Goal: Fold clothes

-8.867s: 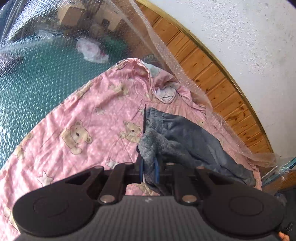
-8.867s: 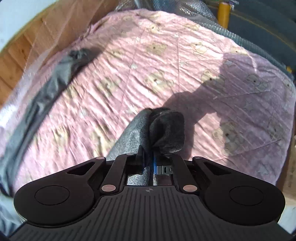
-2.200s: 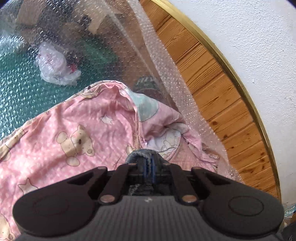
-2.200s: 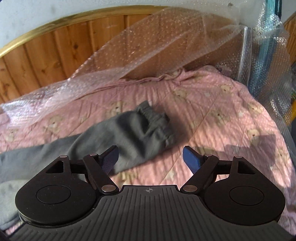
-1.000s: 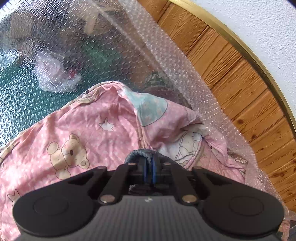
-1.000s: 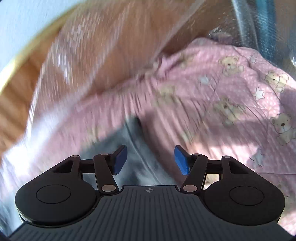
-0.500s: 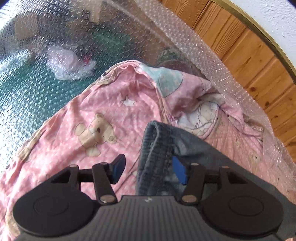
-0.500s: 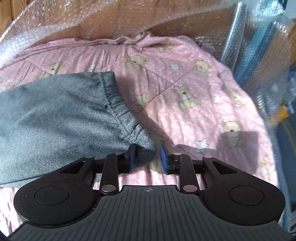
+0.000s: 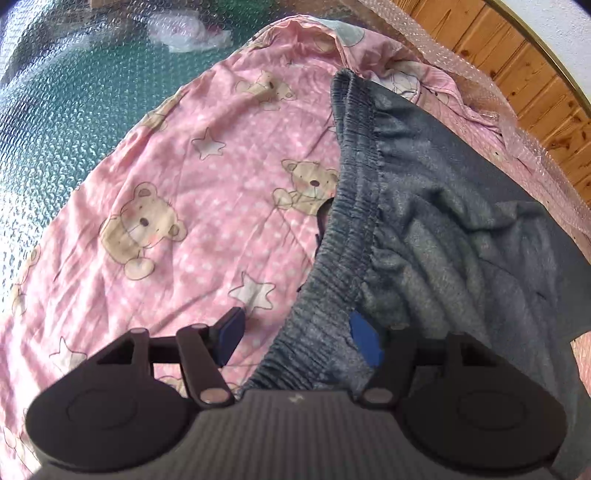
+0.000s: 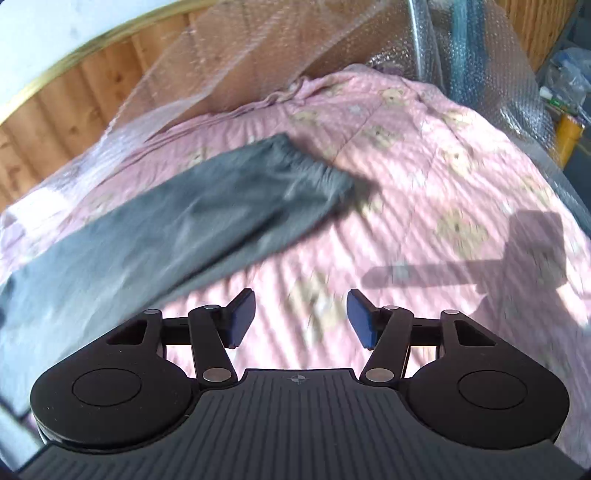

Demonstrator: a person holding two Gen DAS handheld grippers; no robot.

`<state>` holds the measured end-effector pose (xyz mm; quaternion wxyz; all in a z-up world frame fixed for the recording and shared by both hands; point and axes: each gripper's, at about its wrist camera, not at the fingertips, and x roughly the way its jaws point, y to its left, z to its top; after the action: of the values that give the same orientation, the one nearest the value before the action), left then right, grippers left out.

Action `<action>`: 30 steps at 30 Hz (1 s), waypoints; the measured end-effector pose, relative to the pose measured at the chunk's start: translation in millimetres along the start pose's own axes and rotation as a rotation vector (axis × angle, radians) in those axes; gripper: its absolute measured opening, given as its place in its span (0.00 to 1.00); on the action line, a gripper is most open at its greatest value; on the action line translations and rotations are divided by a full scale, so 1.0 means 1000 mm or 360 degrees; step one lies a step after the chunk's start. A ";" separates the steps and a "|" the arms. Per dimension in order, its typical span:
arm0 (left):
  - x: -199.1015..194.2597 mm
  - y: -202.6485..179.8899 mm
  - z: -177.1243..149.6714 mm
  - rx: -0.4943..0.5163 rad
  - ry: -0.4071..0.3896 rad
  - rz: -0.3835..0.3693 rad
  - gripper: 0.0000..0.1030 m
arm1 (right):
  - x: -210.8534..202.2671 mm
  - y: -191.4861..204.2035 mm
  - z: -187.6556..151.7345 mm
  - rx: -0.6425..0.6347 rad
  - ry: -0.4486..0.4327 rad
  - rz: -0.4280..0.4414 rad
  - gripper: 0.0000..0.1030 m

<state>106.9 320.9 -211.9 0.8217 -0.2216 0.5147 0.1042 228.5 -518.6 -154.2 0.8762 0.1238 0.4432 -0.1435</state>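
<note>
Grey sweatpants (image 9: 461,236) lie spread on a pink bear-print quilt (image 9: 184,177). Their gathered waistband (image 9: 354,206) runs down between the blue pads of my left gripper (image 9: 297,338). The jaws are opening and neither pad presses on the cloth. In the right wrist view one trouser leg (image 10: 207,225) stretches left to right, ending in a ribbed cuff (image 10: 314,173). My right gripper (image 10: 301,319) hovers nearer than the leg over bare quilt (image 10: 424,155), its jaws opening with nothing between them.
A wooden headboard (image 9: 517,70) with a brass rim curves behind the bed, draped in bubble wrap (image 10: 258,55). Left of the quilt is a green surface under bubble wrap (image 9: 55,92) with a white plastic bag (image 9: 188,31). A gripper's shadow (image 10: 517,258) falls on the quilt.
My left gripper opened, let go of the waistband and drew back along it. My right gripper closed around the cuff, then opened and pulled away, leaving the leg flat.
</note>
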 end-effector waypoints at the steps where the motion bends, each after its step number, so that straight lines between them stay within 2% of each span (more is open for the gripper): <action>1: -0.002 0.005 -0.003 -0.0019 -0.0021 -0.0047 0.63 | -0.011 0.003 -0.018 0.0002 0.0031 -0.0005 0.58; 4: -0.003 0.015 -0.006 -0.0033 -0.0020 -0.0190 0.60 | -0.038 0.011 -0.070 0.0044 0.0139 0.0009 0.58; 6: -0.002 0.017 -0.006 -0.0006 0.0008 -0.0323 0.38 | -0.055 0.020 -0.105 0.0104 0.0211 0.0034 0.58; 11: -0.021 0.009 -0.005 0.0129 -0.0031 -0.0570 0.35 | -0.098 0.052 -0.159 0.0103 0.0231 0.0086 0.58; 13: -0.022 0.011 -0.006 0.0138 -0.0035 -0.0600 0.34 | -0.111 0.063 -0.168 0.0093 0.0218 0.0095 0.58; 17: 0.006 0.016 -0.011 0.0054 0.0111 -0.0667 0.41 | -0.131 0.079 -0.180 0.0087 0.0197 0.0106 0.58; 18: 0.010 0.017 -0.013 0.0056 0.0128 -0.0678 0.34 | -0.135 0.082 -0.183 0.0088 0.0189 0.0108 0.58; 19: 0.009 0.018 -0.014 0.0069 0.0130 -0.0695 0.19 | -0.140 0.084 -0.185 0.0089 0.0182 0.0110 0.58; 20: -0.001 0.023 -0.014 0.0054 0.0113 -0.0809 0.05 | -0.144 0.086 -0.188 0.0090 0.0174 0.0111 0.58; 23: -0.058 0.058 -0.021 0.0028 -0.0084 -0.1017 0.05 | -0.164 0.081 -0.193 0.0094 0.0141 0.0104 0.58; 26: -0.052 0.096 -0.036 -0.0006 0.0075 -0.0941 0.05 | -0.179 0.058 -0.200 0.0142 0.0096 0.0053 0.61; 28: -0.028 0.108 -0.046 -0.0049 0.0182 -0.0814 0.05 | -0.175 0.038 -0.208 0.0226 0.0143 0.0000 0.61; 30: -0.018 0.113 -0.052 -0.0099 0.0196 -0.0764 0.07 | -0.169 0.019 -0.214 0.0310 0.0189 -0.0040 0.61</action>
<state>12.3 396.6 -244.1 0.7828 -0.3687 0.4928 -0.0920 -19.0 -403.6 -139.1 0.8303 0.2112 0.4798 -0.1893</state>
